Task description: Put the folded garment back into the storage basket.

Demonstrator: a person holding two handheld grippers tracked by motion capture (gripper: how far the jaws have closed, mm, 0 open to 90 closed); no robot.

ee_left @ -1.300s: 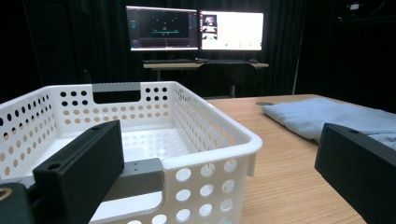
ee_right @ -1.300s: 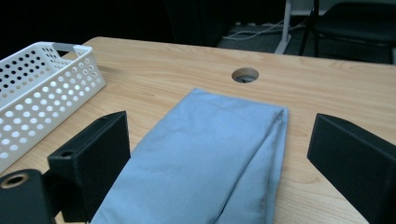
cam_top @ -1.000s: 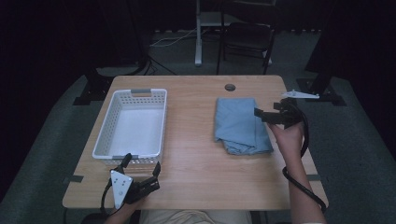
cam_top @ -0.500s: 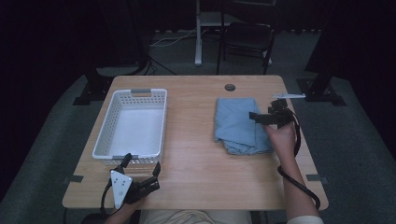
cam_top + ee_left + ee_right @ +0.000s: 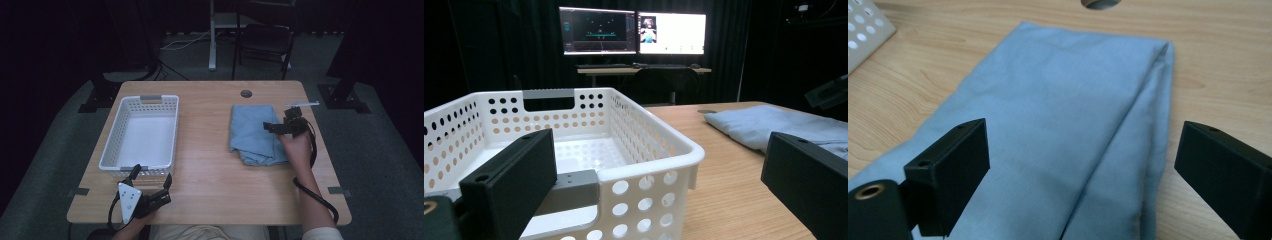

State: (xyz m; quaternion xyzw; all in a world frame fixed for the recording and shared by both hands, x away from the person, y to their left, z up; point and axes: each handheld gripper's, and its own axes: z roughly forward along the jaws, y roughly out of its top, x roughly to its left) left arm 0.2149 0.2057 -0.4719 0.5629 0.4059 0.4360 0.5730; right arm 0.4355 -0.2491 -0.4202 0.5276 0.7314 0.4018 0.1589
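Basket first, white and empty at my left of the table; my left gripper rests at its near end, jaws wide and holding nothing, which I read as parked while the other hand works. Further right lies the folded blue cloth, with my right gripper over its right edge, jaws spread and empty, probably lining up a grasp. Its own view shows the cloth's layered fold running between the jaws.

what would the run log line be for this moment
left tongs: open, near white perforated plastic basket | right tongs: open, over folded blue cloth | basket: nothing in it | wooden table
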